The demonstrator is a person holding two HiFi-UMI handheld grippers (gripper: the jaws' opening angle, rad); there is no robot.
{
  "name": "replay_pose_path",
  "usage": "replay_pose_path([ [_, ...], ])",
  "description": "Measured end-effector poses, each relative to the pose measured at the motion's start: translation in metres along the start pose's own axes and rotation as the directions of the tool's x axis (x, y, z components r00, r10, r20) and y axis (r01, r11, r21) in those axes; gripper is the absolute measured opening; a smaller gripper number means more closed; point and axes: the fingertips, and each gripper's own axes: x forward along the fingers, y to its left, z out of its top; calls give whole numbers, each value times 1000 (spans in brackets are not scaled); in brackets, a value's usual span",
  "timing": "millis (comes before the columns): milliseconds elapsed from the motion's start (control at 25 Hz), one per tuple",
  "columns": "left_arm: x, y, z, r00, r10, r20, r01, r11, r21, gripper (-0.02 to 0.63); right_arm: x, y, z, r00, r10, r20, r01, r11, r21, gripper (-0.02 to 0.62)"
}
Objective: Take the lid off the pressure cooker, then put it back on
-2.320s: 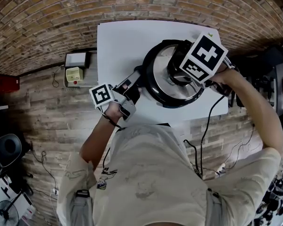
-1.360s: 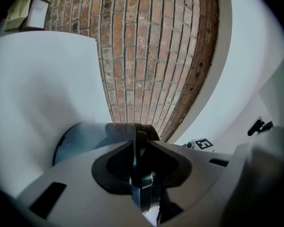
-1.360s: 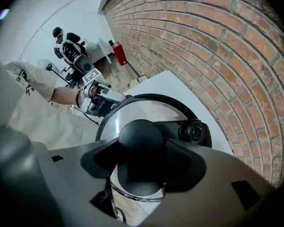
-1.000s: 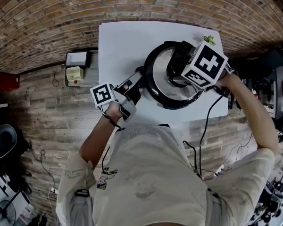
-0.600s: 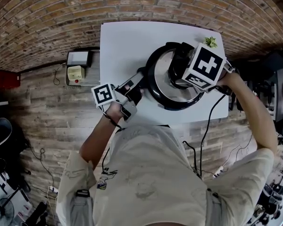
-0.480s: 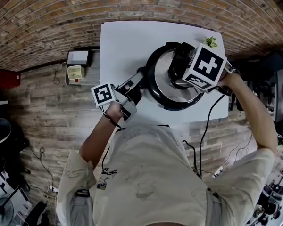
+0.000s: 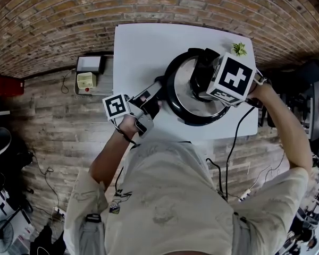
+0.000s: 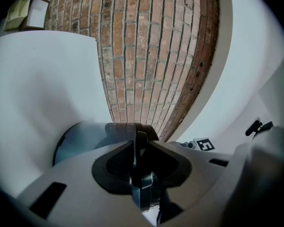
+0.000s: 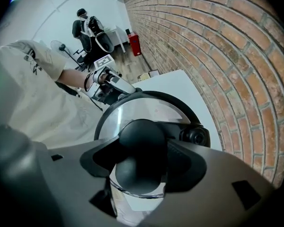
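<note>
Nearest the person, the left gripper (image 7: 147,99) lay roughly level, jaws clamped on the pressure cooker's long side handle (image 7: 158,85), which ran out from the pot toward the person's left. Beyond it the pressure cooker (image 7: 194,120) stood on the white table (image 7: 138,52) with the lid (image 9: 132,110) seated on it. The right gripper (image 9: 142,161) pointed straight down over the lid's centre, jaws closed round the black knob (image 9: 142,138). The lid thus lay directly beneath that gripper, so freeing it would probably mean a twist and a straight upward lift while the left braced the pot.
</note>
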Motion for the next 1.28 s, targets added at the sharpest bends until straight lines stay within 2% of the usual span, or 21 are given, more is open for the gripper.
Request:
replay_pose_path([
  [240, 1, 1, 0, 1000, 0, 2, 0, 1000, -1, 106, 0, 0, -1, 995, -21, -95, 5, 987, -163, 301],
  [320, 1, 1, 0, 1000, -1, 2, 1, 1000, -1, 106, 0, 6, -3, 994, -5, -106, -20, 973, -231, 302],
  [440, 1, 2, 0, 1000, 1, -1, -1, 1000, 6, 106, 3, 14, -7, 991, -10, -135, -48, 908, -416, 302],
  [520, 1, 2, 0, 1000, 1, -2, -1, 1000, 3, 106, 4, 14, -9, 986, -20, -167, -61, 882, -467, 304],
  [1280, -1, 4, 4, 1000, 17, 11, -17, 1000, 13, 104, 6, 12, -6, 985, -30, -169, -46, 902, -429, 307],
])
